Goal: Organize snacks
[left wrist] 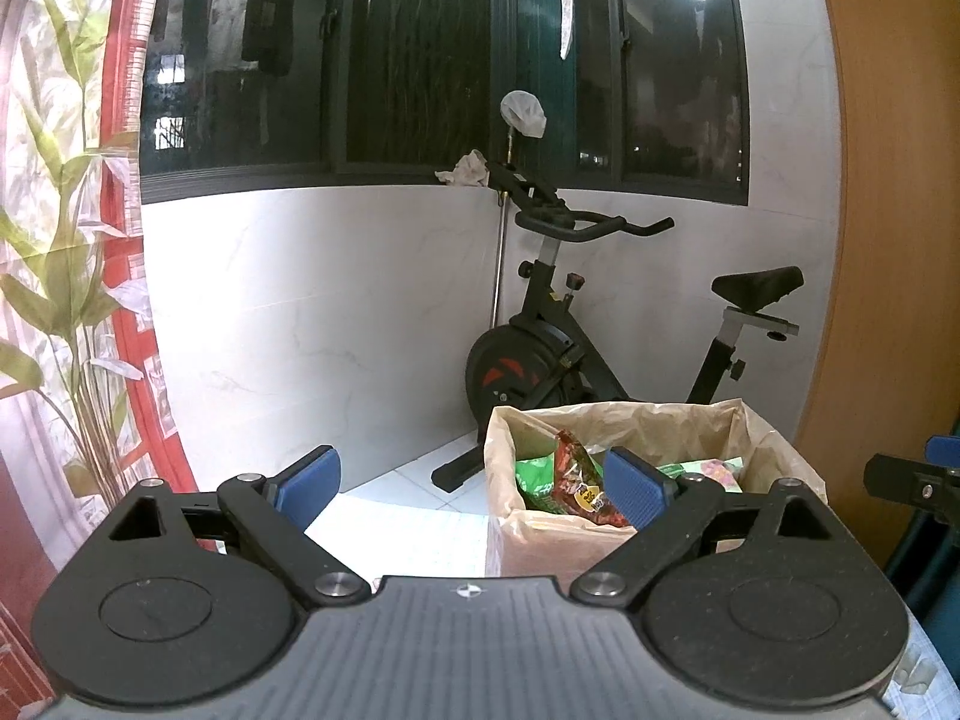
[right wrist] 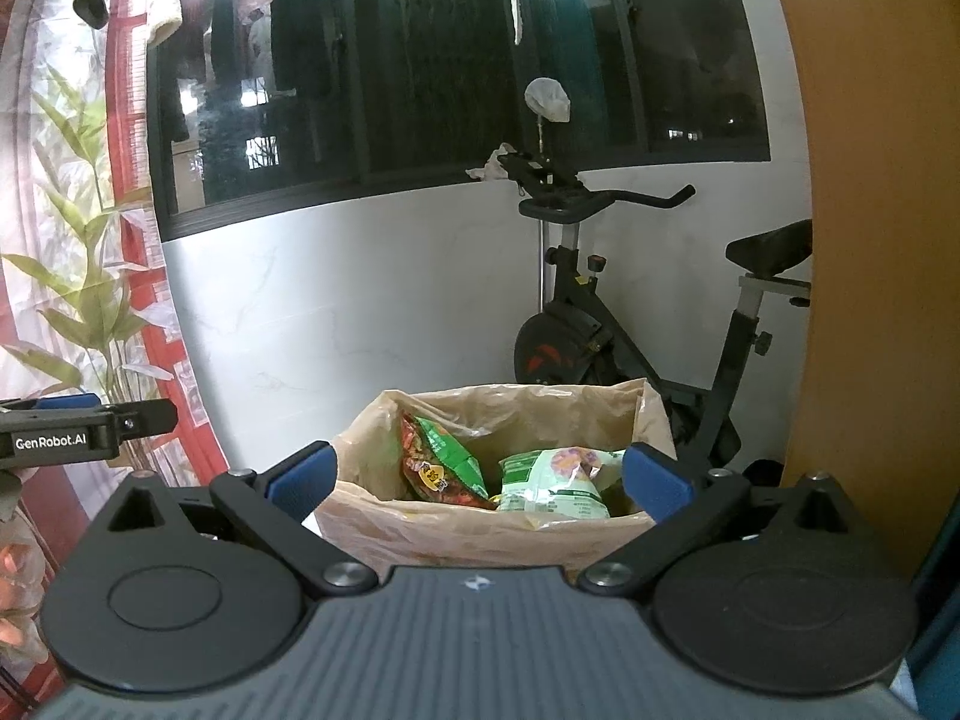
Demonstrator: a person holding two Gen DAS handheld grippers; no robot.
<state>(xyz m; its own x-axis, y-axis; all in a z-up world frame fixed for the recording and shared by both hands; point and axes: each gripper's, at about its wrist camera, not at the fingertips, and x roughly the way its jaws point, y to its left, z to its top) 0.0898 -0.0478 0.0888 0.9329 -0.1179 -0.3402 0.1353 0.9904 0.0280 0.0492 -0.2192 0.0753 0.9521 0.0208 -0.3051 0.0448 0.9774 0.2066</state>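
A brown paper bag point(left wrist: 540, 546) point(right wrist: 420, 525) stands open on the table, holding snack packets: a red and green packet point(left wrist: 576, 480) point(right wrist: 444, 468) and a pale green packet point(right wrist: 555, 480) point(left wrist: 711, 471). My left gripper point(left wrist: 474, 483) is open and empty, to the left of and just before the bag. Directly in front of the bag's mouth, my right gripper point(right wrist: 480, 477) is open and empty too. The right gripper's tip point(left wrist: 912, 480) shows at the edge of the left wrist view, and the left gripper point(right wrist: 90, 429) shows at the left of the right wrist view.
A black exercise bike point(left wrist: 576, 324) point(right wrist: 630, 312) stands behind the bag against a white tiled wall under dark windows. A wooden panel point(left wrist: 888, 210) point(right wrist: 870, 240) rises on the right. A leaf-patterned curtain point(left wrist: 54, 240) hangs on the left. The table has a pale checked cloth point(left wrist: 414, 534).
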